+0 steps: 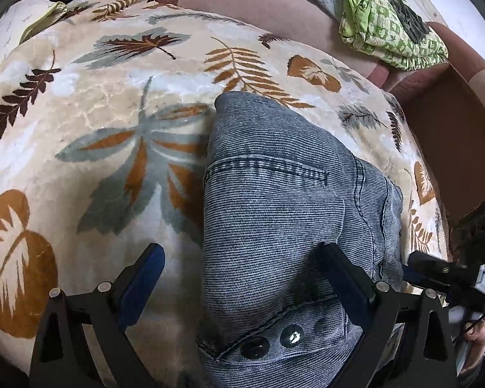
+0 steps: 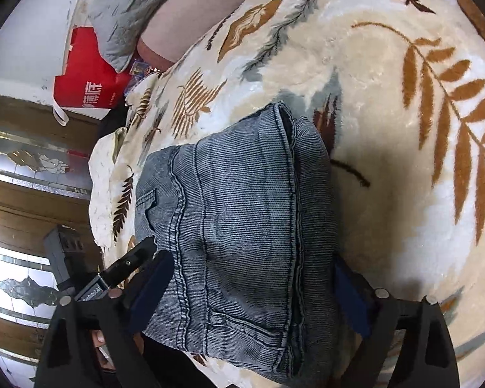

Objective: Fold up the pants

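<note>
The pants (image 1: pixel 274 200), a folded bundle of faded blue-grey ribbed denim with dark double stitching, lie on a plush cream blanket (image 1: pixel 90 148) printed with rust, grey and dark brown fern and leaf shapes. The bundle is a thick, roughly rectangular stack; in the right wrist view its layered edges show along one side, with a seam and a patch pocket outline on top (image 2: pixel 236 226). In the left wrist view two round metal buttons (image 1: pixel 271 341) sit at the near end of the cloth. The blanket's pile is soft and shiny, and it covers a wide padded surface with a smooth pinkish-brown upholstered part (image 1: pixel 242 3) behind it.

Farther back, a crumpled green and white patterned cloth (image 1: pixel 391 32) rests on that upholstery, next to a grey quilted fabric (image 2: pixel 126 9). A red paper bag with white characters (image 2: pixel 87 84) stands by a white wall.

The left gripper (image 1: pixel 242 274), black with dark blue flat pads, has its jaws spread wide: one finger is over the blanket beside the pants, the other over the denim, neither pinching it. The right gripper (image 2: pixel 252 291) is also spread, its two blue pads (image 2: pixel 148 294) straddling the bundle at its sides; whether they touch the cloth cannot be told.
</note>
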### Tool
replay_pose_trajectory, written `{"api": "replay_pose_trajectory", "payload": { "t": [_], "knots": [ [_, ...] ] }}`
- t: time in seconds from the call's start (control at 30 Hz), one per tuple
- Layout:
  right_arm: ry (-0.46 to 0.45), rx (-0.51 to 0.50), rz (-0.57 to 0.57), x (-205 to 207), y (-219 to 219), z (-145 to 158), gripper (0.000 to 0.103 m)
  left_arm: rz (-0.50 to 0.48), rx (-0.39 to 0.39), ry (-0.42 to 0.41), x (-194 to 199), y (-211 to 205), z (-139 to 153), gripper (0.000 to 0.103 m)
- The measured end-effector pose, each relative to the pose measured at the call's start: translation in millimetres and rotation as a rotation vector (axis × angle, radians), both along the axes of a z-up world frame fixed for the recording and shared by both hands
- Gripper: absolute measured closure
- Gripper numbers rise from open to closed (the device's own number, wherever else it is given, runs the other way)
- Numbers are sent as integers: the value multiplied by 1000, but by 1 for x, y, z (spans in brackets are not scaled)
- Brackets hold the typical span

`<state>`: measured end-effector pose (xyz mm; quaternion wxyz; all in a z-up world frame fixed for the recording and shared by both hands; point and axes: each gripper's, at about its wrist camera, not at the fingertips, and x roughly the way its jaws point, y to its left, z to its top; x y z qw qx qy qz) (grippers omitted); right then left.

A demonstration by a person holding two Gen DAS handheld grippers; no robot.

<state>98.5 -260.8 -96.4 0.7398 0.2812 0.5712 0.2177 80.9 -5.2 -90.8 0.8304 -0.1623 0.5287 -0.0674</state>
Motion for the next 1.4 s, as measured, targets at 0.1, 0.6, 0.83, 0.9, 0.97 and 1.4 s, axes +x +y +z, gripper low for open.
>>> {"api": "replay_pose_trajectory", "payload": {
  "t": [0.1,0.6,0.83,0.9,0.97,1.4],
  "knots": [
    [11,-5,-6,-1,-6,-7,18,-8,13,-5,1,-2,-2,6],
    [-106,-252,60,-19,10,20,81,-131,237,-84,-10,-40,25,71],
    [-47,-131,-30,-23,-16,21,77,-124,107,-59,-8,-16,26,62],
    [-15,-73,-82,-25,-31,16,67,-117,39,-68,-13,-1,28,45],
    [-7,-20,-114,-28,-44,14,50,-75,-22,-65,-14,15,27,35],
    [-53,-101,45,-17,0,8,81,-123,-18,-42,-5,-8,14,84]
  ]
}}
